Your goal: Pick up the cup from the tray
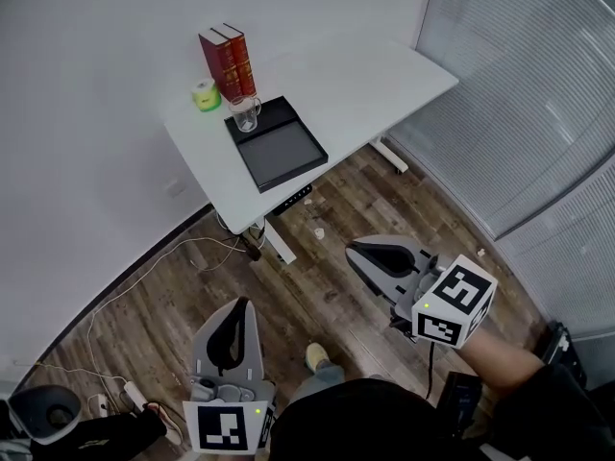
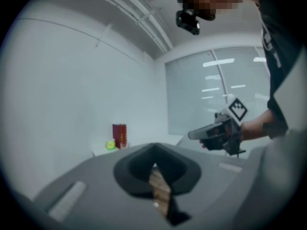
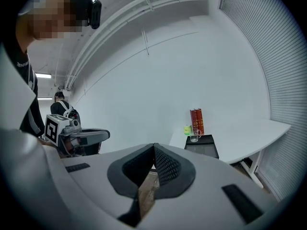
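Observation:
A clear glass cup (image 1: 246, 113) stands at the far end of a black tray (image 1: 283, 152) on the white table (image 1: 365, 84); the right gripper view shows the cup (image 3: 194, 135) and tray (image 3: 204, 147) small and far off. Both grippers hang over the wooden floor, well short of the table. My left gripper (image 1: 240, 305) is at the lower left, its jaws (image 2: 154, 163) shut on nothing. My right gripper (image 1: 354, 250) is to its right and slightly nearer the table, its jaws (image 3: 154, 147) also shut and empty. Each gripper appears in the other's view.
Two red books (image 1: 227, 60) and a green tape roll (image 1: 204, 95) stand behind the tray. White cables and a power strip (image 1: 125, 389) lie on the floor at left. Slatted blinds (image 1: 538, 94) line the right wall. Another person (image 3: 61, 104) stands far back.

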The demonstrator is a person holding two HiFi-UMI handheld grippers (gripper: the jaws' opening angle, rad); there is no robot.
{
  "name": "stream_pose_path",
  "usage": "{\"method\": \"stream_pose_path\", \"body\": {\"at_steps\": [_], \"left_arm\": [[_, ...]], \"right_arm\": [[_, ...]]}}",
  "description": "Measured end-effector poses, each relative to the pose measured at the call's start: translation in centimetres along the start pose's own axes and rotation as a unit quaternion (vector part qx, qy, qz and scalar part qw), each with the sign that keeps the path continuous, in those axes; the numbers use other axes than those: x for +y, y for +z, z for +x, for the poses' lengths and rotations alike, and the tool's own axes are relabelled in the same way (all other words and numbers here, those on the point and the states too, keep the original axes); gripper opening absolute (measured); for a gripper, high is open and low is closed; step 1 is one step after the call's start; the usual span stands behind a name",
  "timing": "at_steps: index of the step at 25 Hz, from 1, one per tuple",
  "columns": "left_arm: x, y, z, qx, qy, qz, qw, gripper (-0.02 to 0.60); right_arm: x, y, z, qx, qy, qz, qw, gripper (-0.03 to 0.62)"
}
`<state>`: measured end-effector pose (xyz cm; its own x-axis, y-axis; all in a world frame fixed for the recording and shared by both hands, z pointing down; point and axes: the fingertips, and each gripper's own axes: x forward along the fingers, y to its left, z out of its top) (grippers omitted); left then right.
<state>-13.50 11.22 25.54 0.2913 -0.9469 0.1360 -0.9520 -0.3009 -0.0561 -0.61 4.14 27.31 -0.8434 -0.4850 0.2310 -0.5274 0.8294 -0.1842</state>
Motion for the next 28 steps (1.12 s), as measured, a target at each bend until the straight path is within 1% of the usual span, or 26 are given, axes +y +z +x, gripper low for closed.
{"method": "stream_pose_path", "body": {"at_steps": [5, 8, 13, 19, 28], "left_arm": [[2.3, -0.6, 1.6, 0.008, 0.006, 0.007, 0.9999, 0.002], [2.8, -0.6, 2.4, 0.006, 0.004, 0.003, 1.0, 0.002], [3.7, -1.1, 2.9, 0.012, -0.002, 0.012, 0.9999, 0.002], [3.8, -0.7, 2.9, 0.002, -0.006, 0.015, 0.9999, 0.002], [2.2, 0.2, 3.3, -0.011, -0.019, 0.019, 0.9996, 0.003]], "right_arm": [[-1.0, 0.2, 2.2, 0.001, -0.006, 0.008, 1.0, 0.005], [-1.4, 0.1, 3.2, 0.004, -0.009, 0.013, 1.0, 0.005], [-1.4, -0.1, 3.8, 0.006, -0.013, 0.021, 1.0, 0.005], [-1.6, 0.4, 3.4, 0.002, -0.025, 0.017, 1.0, 0.005], [-2.4, 1.2, 1.4, -0.011, -0.042, 0.008, 0.999, 0.005]]}}
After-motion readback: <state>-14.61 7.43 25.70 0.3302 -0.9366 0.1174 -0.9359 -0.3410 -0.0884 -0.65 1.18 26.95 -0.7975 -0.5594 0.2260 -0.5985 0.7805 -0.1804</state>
